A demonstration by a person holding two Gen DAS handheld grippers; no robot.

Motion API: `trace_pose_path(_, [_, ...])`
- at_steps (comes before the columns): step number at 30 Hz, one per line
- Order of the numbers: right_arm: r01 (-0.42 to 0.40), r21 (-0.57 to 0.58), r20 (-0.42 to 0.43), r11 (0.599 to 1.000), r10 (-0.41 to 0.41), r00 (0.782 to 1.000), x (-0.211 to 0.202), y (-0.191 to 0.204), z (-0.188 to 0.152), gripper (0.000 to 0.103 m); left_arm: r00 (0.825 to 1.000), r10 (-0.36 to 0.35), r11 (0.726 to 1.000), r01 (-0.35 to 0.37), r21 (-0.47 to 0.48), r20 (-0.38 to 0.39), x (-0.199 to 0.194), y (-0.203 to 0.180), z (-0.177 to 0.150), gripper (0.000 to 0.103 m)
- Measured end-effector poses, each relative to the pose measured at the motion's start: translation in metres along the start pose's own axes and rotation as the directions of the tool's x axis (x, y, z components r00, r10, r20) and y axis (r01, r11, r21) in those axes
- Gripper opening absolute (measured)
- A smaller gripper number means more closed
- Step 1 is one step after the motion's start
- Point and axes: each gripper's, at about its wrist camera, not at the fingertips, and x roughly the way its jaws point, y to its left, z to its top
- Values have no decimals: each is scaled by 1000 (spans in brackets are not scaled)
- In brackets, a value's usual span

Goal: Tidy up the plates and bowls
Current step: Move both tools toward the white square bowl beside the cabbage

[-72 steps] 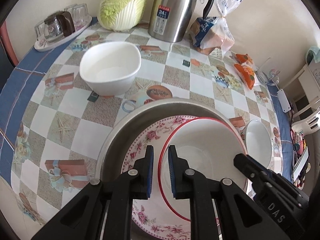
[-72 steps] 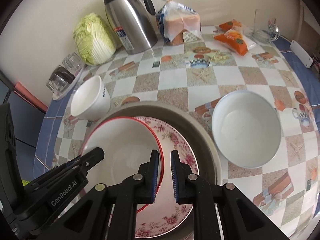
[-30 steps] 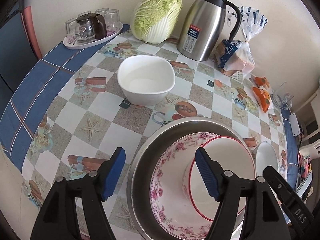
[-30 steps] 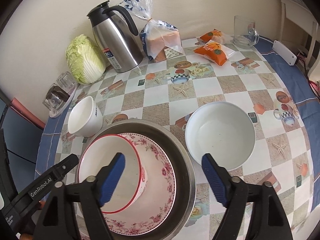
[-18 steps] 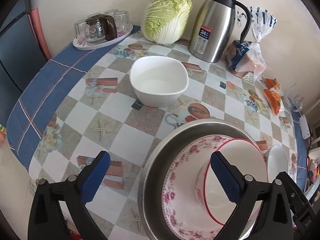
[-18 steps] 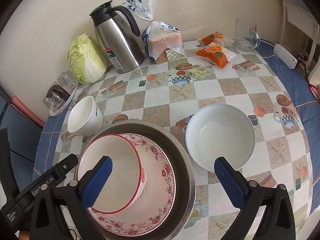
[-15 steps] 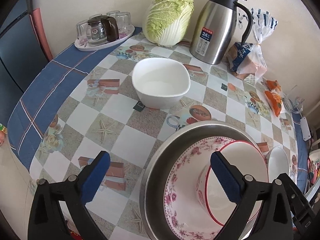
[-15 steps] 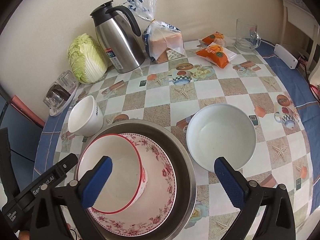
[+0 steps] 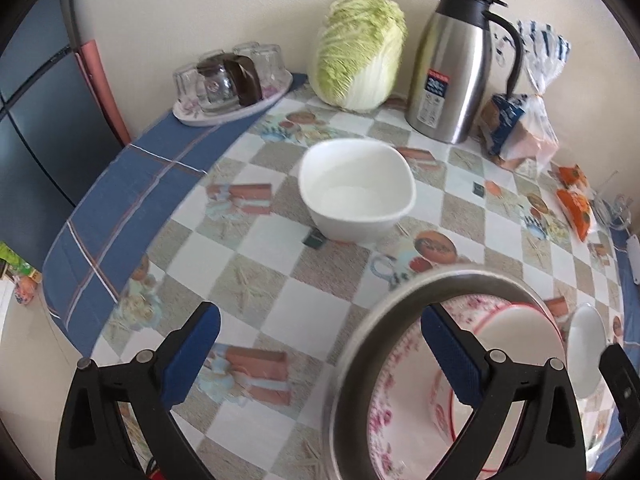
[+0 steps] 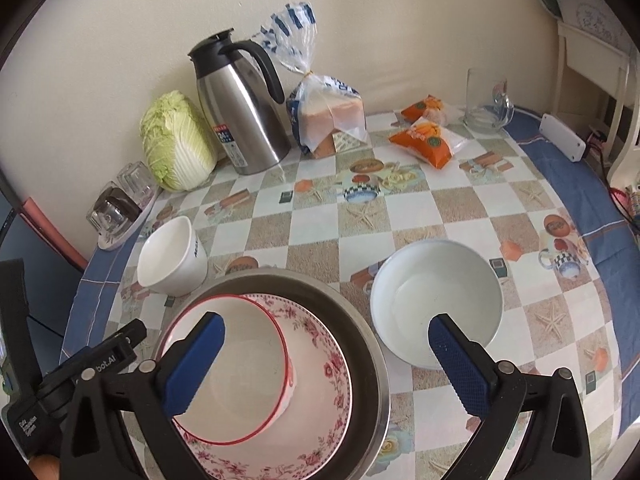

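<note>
down at the bottom of the frame the red-rimmed bowl sits nested on the floral plate inside the steel basin. square white bowl at center and round white bowl at right still loose on the desk, so roughly half done. left gripper and right gripper fingers spread wide, holding nothing.

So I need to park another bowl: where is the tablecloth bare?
Bare cloth lies between the round white bowl and the orange packets. The wall side is crowded: cabbage, thermos, bread bag.
</note>
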Motion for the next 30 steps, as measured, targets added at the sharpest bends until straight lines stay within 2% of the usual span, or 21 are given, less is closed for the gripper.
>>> trace_pose_path(18, [17,-43,-16,999,-18,1000,12,18,-6,103,997,47,997,-43,-67,53,17,37,30,100])
trace_pose_path(26, [42,-49,-29,998,-43,999,19,19,-8,103,999,37,996,-35,-87,25,37,51,42,100])
trace_pose_path(30, [61,-46,-38,997,-63,997,23,19,-6,103,1000,0,995,2,-96,19,46,53,47,100])
